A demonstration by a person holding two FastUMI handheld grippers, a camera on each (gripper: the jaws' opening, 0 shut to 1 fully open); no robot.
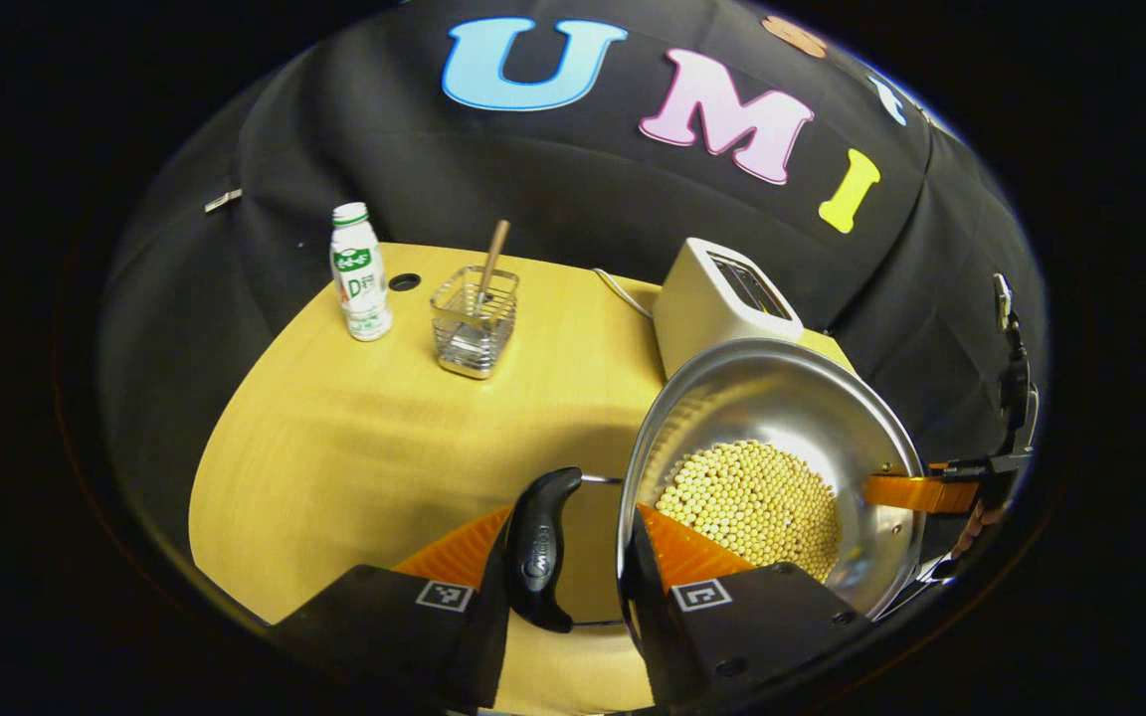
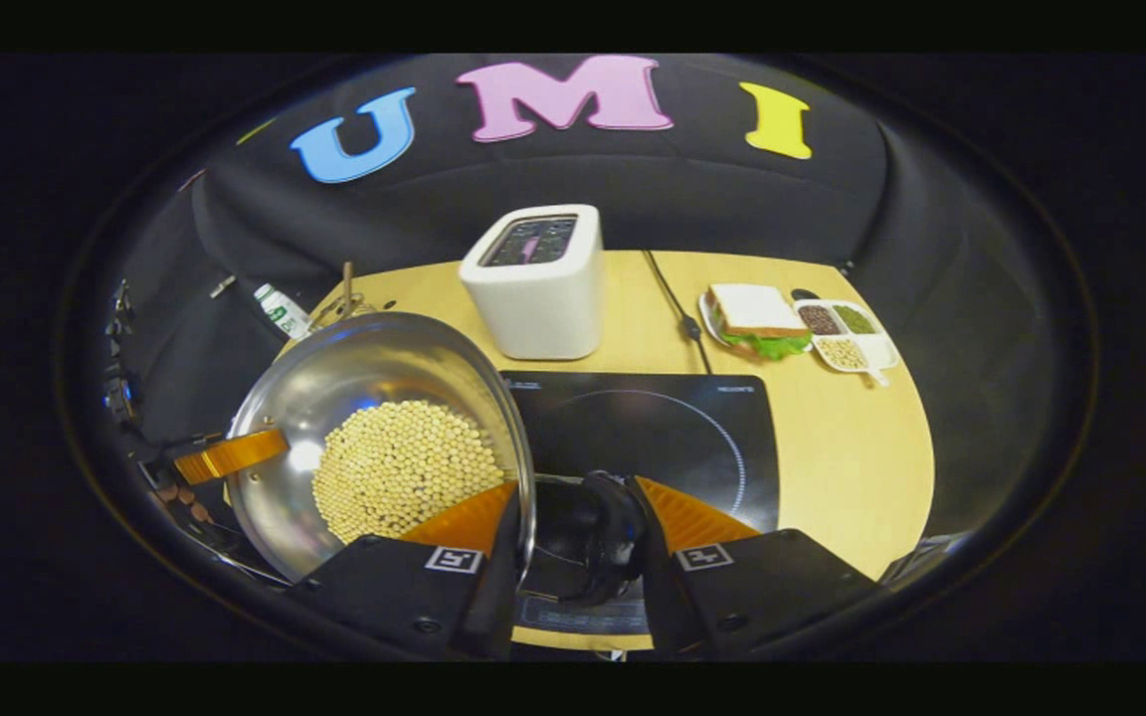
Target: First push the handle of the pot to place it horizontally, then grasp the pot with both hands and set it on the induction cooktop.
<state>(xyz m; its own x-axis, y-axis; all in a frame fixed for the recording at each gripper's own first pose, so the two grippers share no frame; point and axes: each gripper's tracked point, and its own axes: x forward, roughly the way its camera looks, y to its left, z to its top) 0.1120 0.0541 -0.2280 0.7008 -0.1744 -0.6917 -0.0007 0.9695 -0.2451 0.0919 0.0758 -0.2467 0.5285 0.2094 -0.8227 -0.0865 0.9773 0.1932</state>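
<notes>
Surroundings, left gripper view: I see a bottle (image 1: pixel 360 271) and a wire basket (image 1: pixel 475 320) holding a wooden-handled utensil (image 1: pixel 491 261), both standing well back on the table (image 1: pixel 334 447); a toaster (image 1: pixel 722 303) sits just behind the pot (image 1: pixel 812 398).
Surroundings, right gripper view: the toaster (image 2: pixel 535 281) stands right behind the cooktop (image 2: pixel 653 428), with a cord (image 2: pixel 674 298) running beside it; a sandwich on a plate (image 2: pixel 754 320) and a divided dish (image 2: pixel 847 336) lie at the far right of the table (image 2: pixel 852 457).
Left gripper (image 1: pixel 573 557): my fingers straddle one black pot handle (image 1: pixel 539 547); I read them as narrowed around it, though I cannot tell that both press on it.
Right gripper (image 2: pixel 583 542): its fingers sit either side of the other black handle (image 2: pixel 613 542), with the pot rim against the inner finger; whether both press on it I cannot tell.
Pot: steel, tilted in both views, its near edge over the cooktop's left side in the right gripper view (image 2: pixel 374 398).
Pot contents: a heap of pale yellow beans (image 1: pixel 752 502) lies on the pot's bottom.
Divided dish: dark, green and pale grains lie in separate compartments.
</notes>
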